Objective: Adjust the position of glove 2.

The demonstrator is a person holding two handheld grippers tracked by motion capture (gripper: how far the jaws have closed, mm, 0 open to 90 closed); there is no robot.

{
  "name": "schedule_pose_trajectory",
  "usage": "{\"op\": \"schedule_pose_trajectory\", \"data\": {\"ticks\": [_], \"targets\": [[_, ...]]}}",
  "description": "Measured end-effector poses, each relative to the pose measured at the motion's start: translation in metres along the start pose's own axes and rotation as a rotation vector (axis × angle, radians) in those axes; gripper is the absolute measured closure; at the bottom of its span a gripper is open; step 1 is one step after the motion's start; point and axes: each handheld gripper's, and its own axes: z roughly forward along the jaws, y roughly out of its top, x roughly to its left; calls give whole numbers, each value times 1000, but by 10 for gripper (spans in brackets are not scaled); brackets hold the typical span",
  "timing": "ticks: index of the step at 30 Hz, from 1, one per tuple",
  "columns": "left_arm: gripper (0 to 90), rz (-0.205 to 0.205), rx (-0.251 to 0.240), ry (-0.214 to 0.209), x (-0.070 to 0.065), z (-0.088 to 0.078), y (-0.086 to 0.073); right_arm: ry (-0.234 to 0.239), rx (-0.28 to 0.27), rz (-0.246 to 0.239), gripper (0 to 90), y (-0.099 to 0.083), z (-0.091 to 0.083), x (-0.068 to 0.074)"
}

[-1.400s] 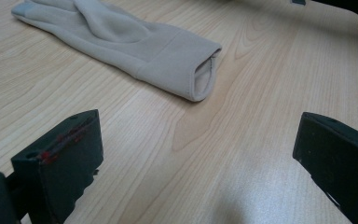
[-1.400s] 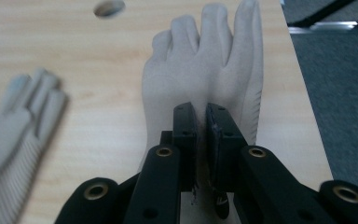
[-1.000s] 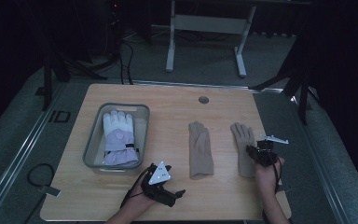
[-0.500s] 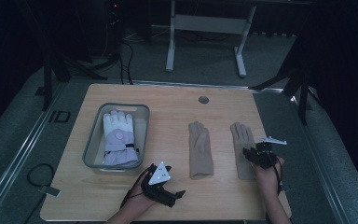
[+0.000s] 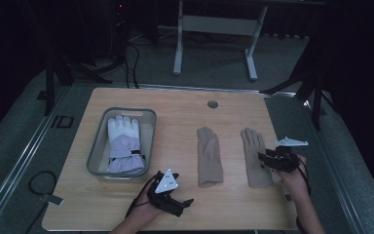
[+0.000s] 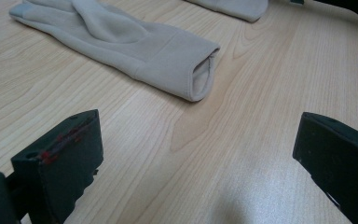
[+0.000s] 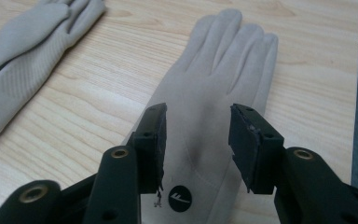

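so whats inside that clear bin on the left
The clear bin holds a white and lilac padded glove, lying flat with its fingers pointing away from the person. A second glove may lie beneath it, but that is covered and cannot be told.

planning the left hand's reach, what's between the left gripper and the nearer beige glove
Bare wood: in the left gripper view only table lies between the left gripper and the beige glove's cuff.

Dark room, seemingly grey floor (image 5: 19, 146)
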Motion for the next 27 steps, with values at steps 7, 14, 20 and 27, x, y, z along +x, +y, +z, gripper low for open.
{"op": "schedule_pose_trajectory", "data": {"ticks": [7, 14, 20, 27], "targets": [[17, -2, -3, -1, -1, 0, 0, 43, -33, -64, 534, -1, 2, -10], [17, -5, -4, -3, 0, -1, 0, 48, -5, -104, 541, -8, 16, -14], [17, 3, -1, -3, 0, 0, -1, 83, 12, -54, 665, -19, 27, -19], [17, 6, 6, -4, -1, 1, -1, 41, 24, -21, 871, -18, 27, -4]]}}
